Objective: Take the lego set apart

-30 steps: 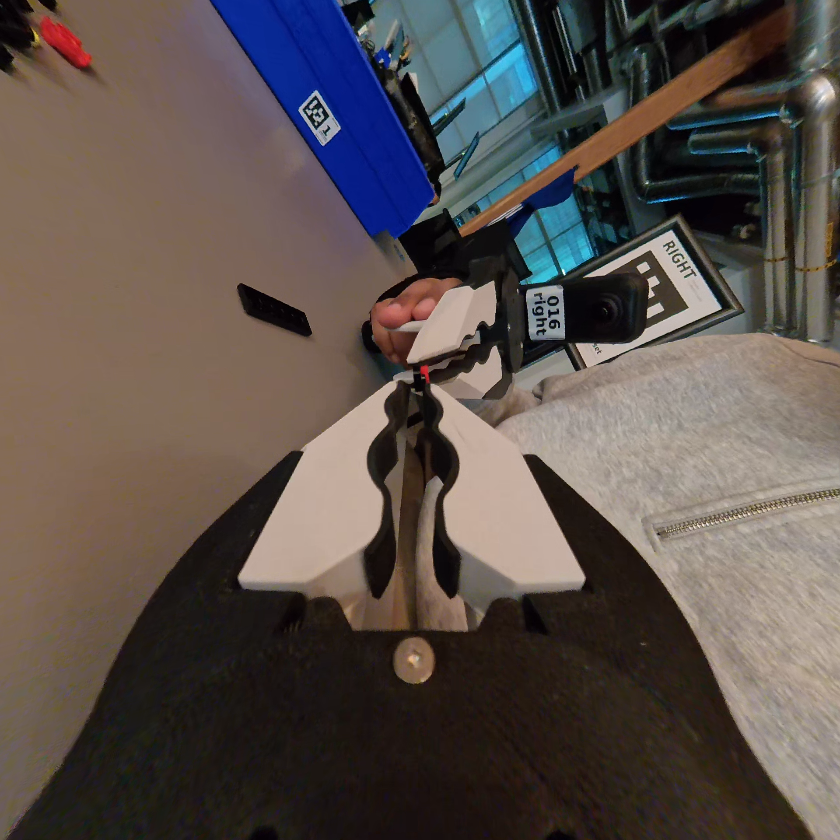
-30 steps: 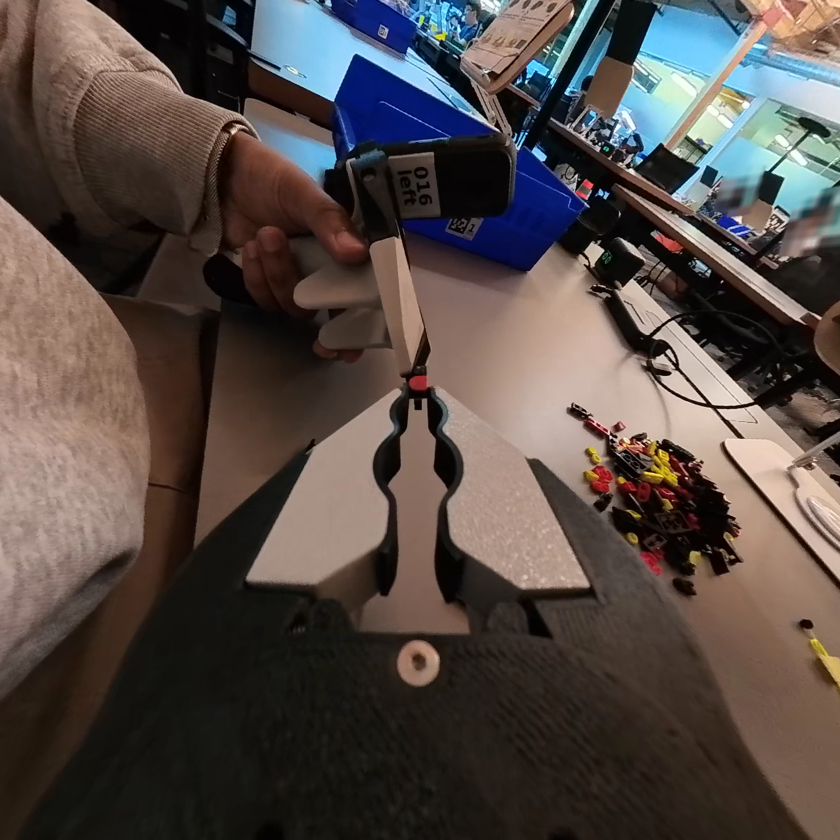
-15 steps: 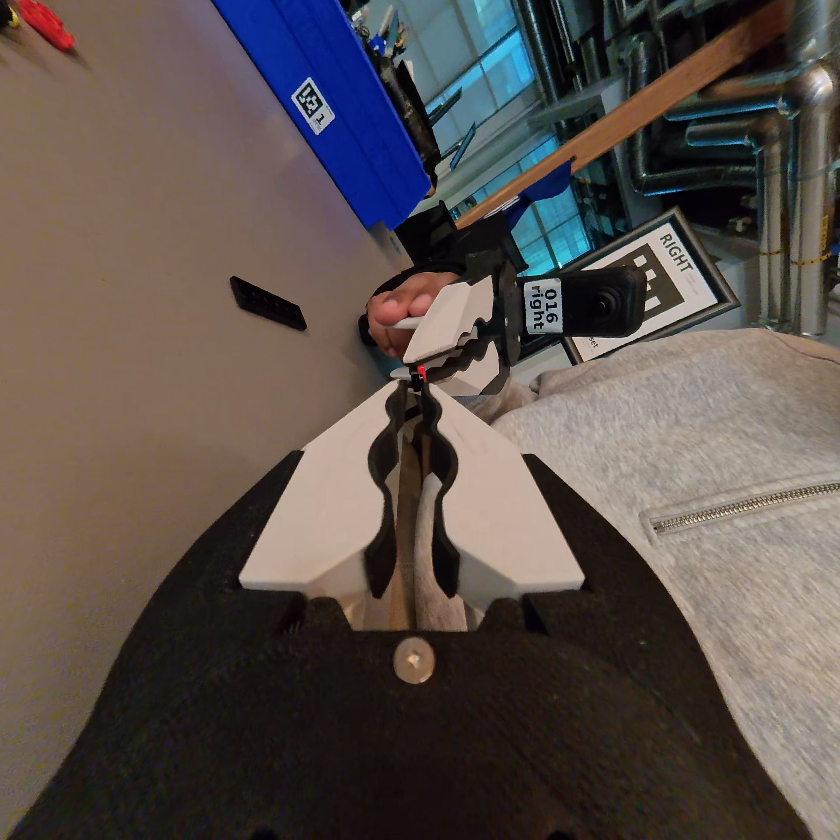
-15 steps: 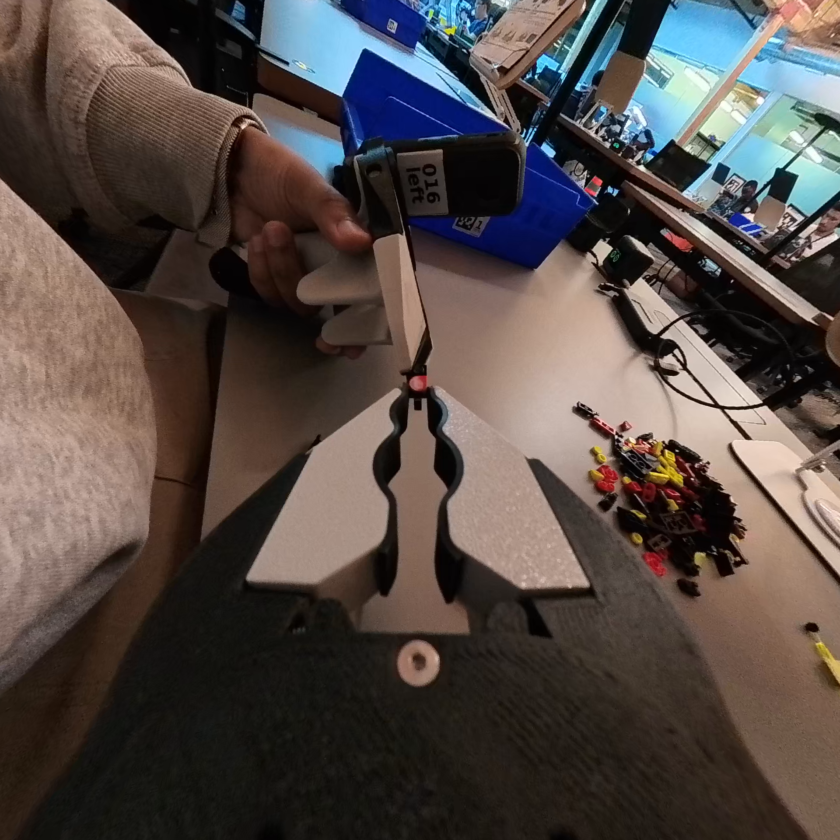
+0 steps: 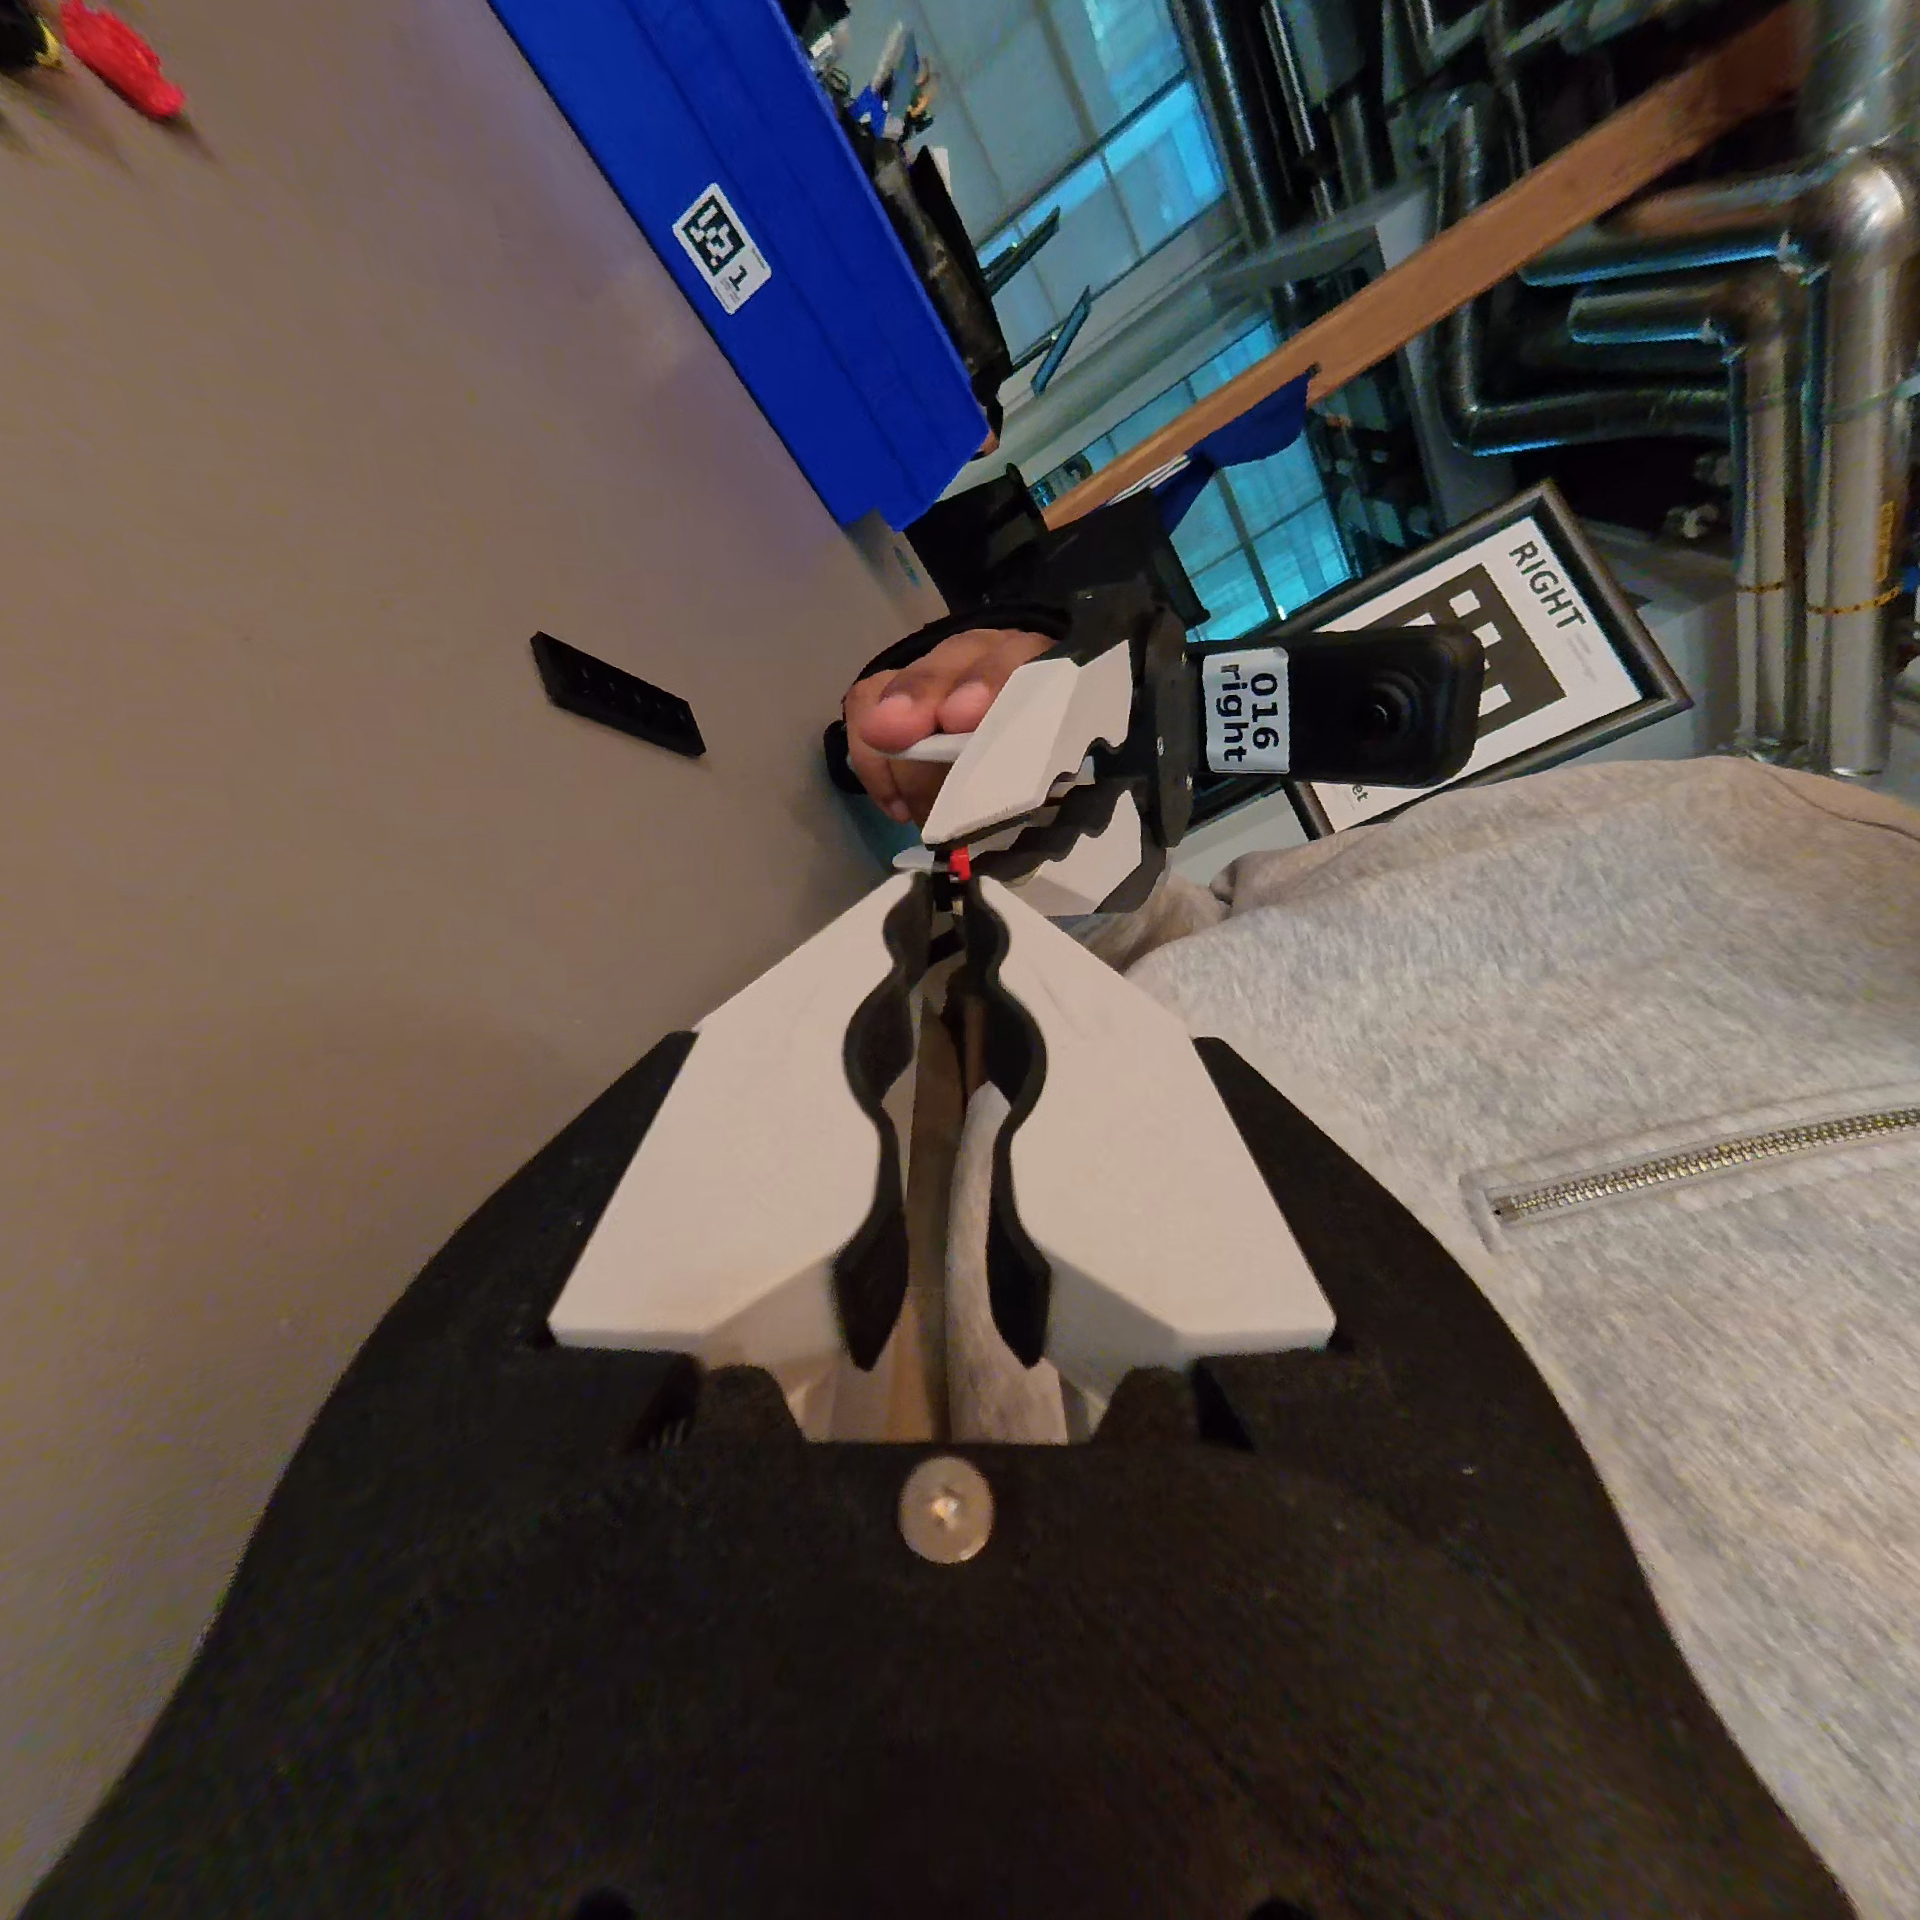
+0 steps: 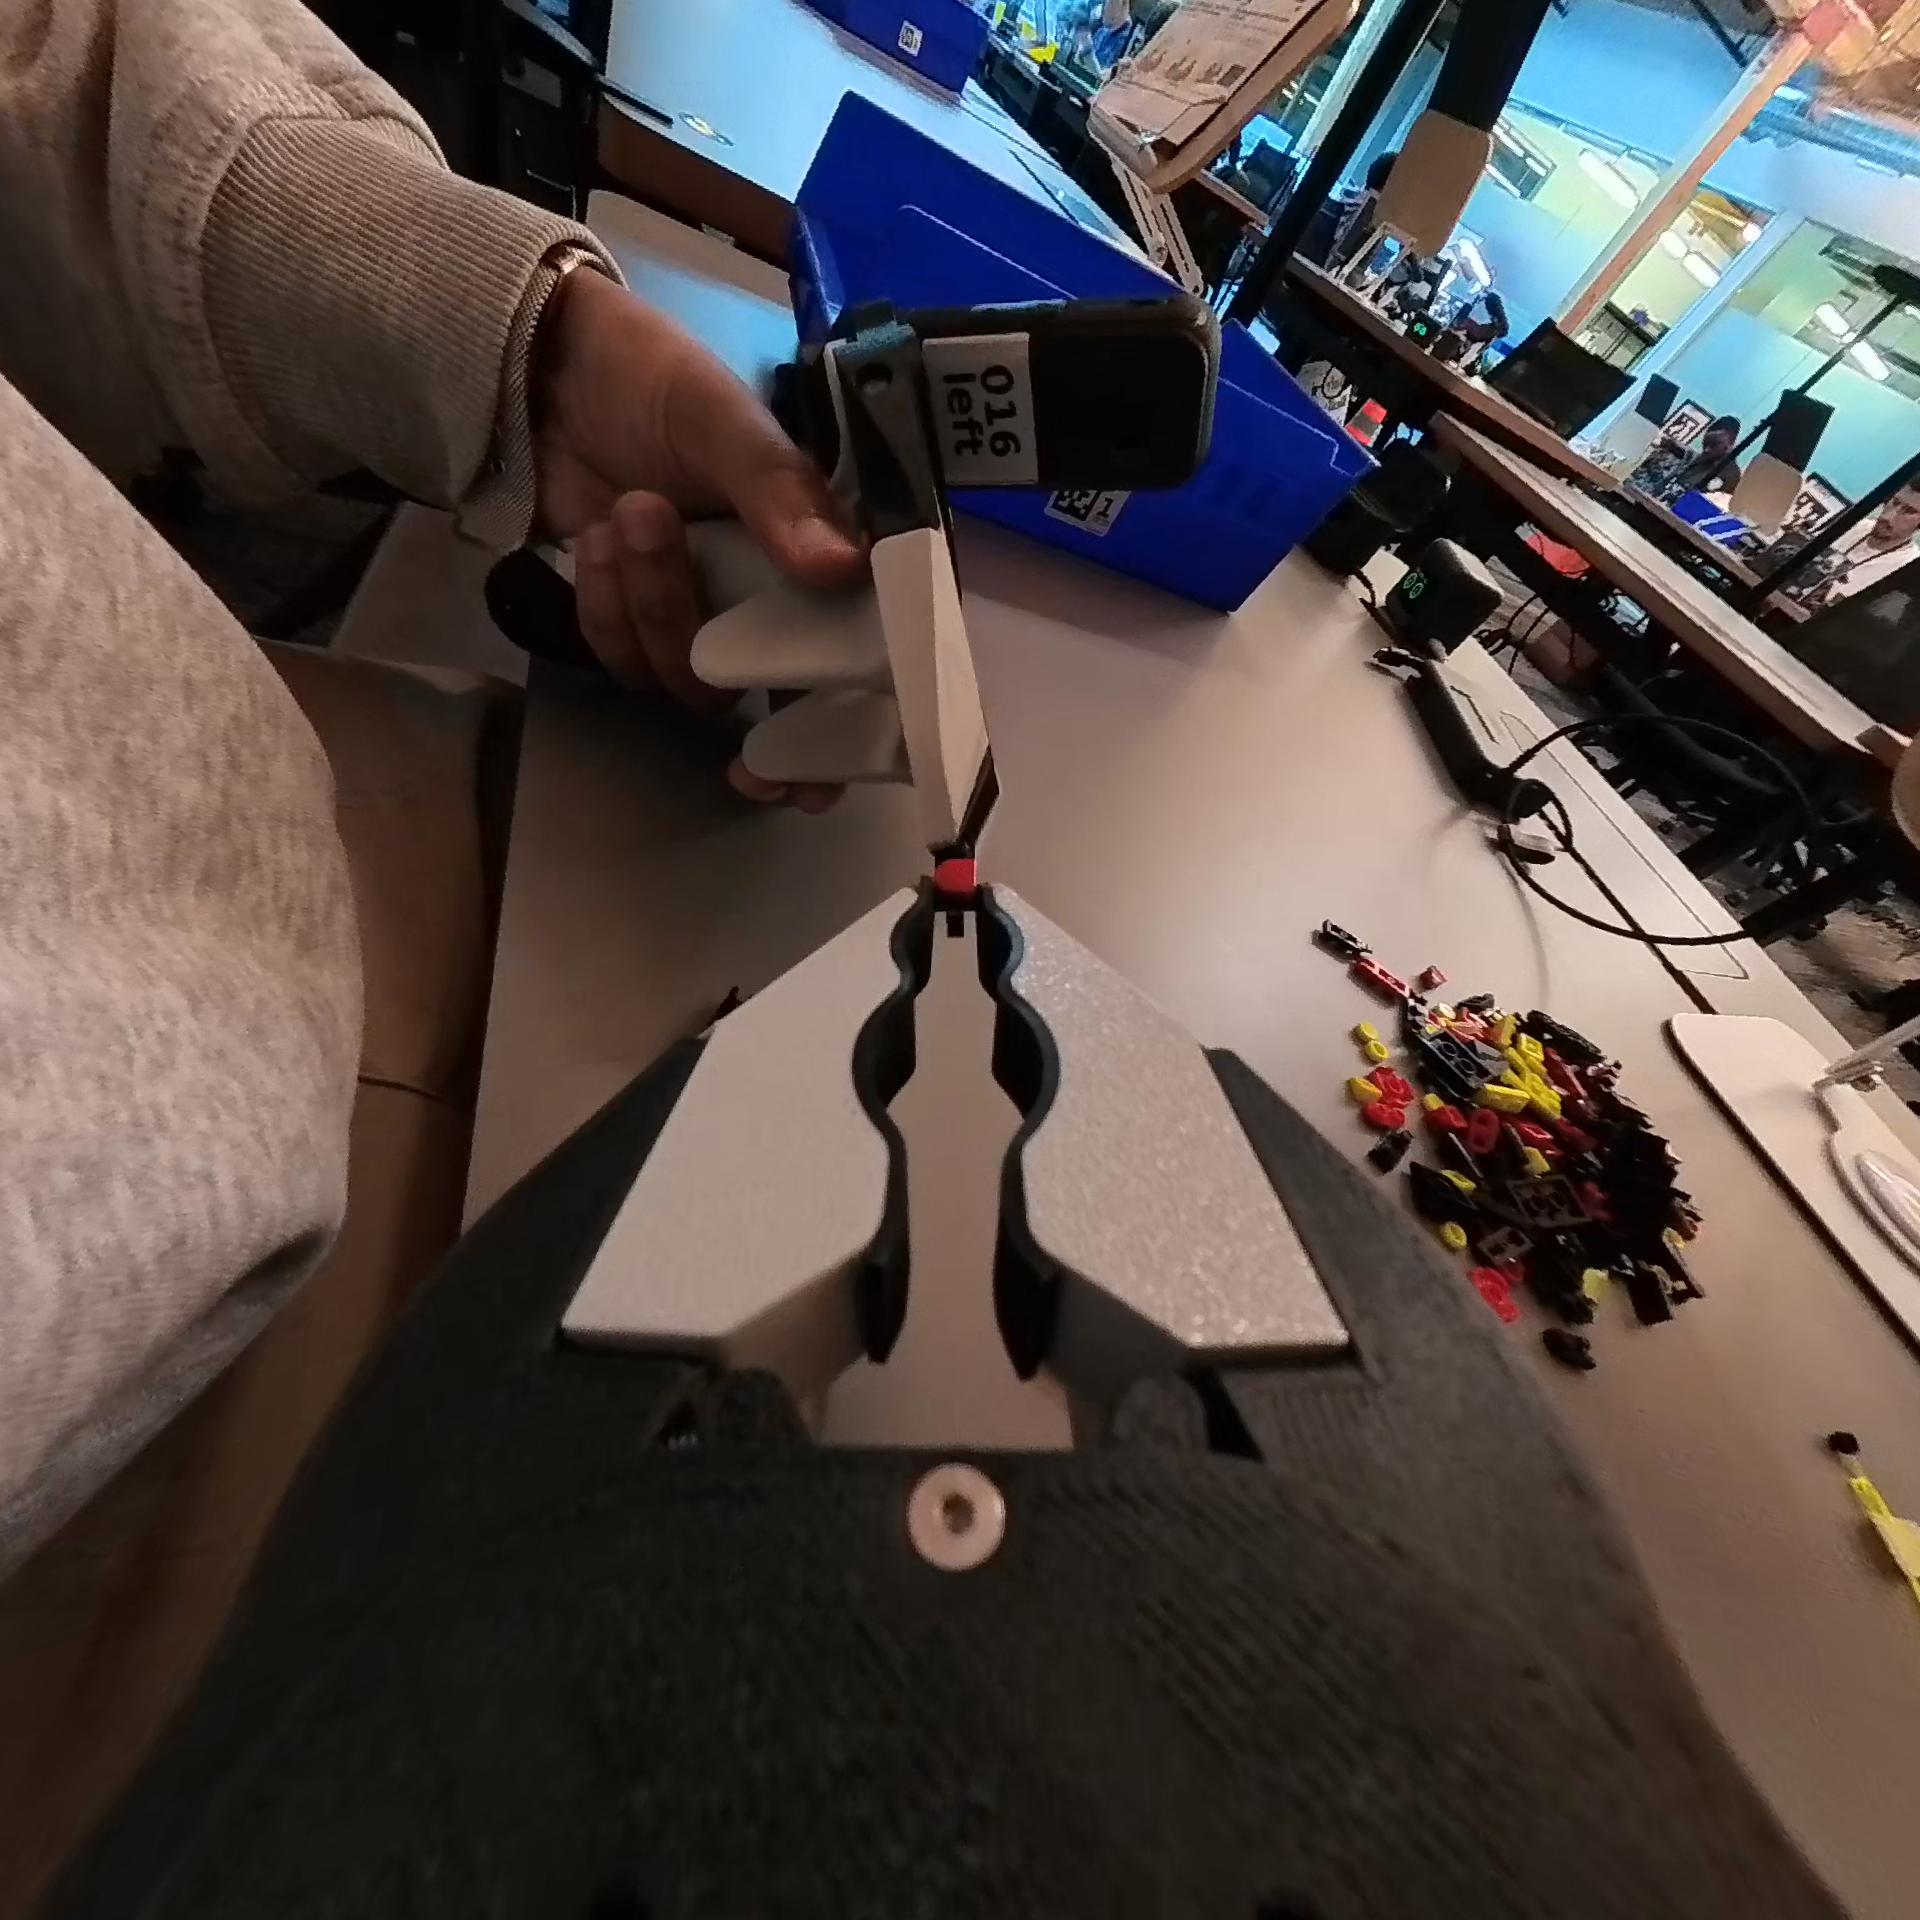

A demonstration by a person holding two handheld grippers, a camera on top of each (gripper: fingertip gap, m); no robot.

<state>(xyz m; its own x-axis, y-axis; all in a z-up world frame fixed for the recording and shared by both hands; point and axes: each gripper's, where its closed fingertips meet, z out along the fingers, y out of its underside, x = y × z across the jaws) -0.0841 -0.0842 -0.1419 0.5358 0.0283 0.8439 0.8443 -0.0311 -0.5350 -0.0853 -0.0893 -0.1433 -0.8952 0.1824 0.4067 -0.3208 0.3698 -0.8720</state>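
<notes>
The person holds both grippers up above the grey table (image 6: 1195, 790), tip against tip. The left gripper (image 5: 948, 896) comes from above and points down, tilted; the hand (image 6: 665, 488) around its handle shows a beige sleeve (image 6: 312, 239) at the wrist. The right gripper (image 6: 953, 914) points forward and a little up. Its jaws are nearly closed and pinch a very small piece, red on top and black below (image 6: 952, 881). The left jaws are closed on the same small piece from the other side. The rest of the lego lies as a loose pile of black, red and yellow parts (image 6: 1527, 1143) on the table, well apart to the right. A flat black plate (image 5: 616, 694) lies alone on the table, near a blue bin (image 5: 769, 229).
</notes>
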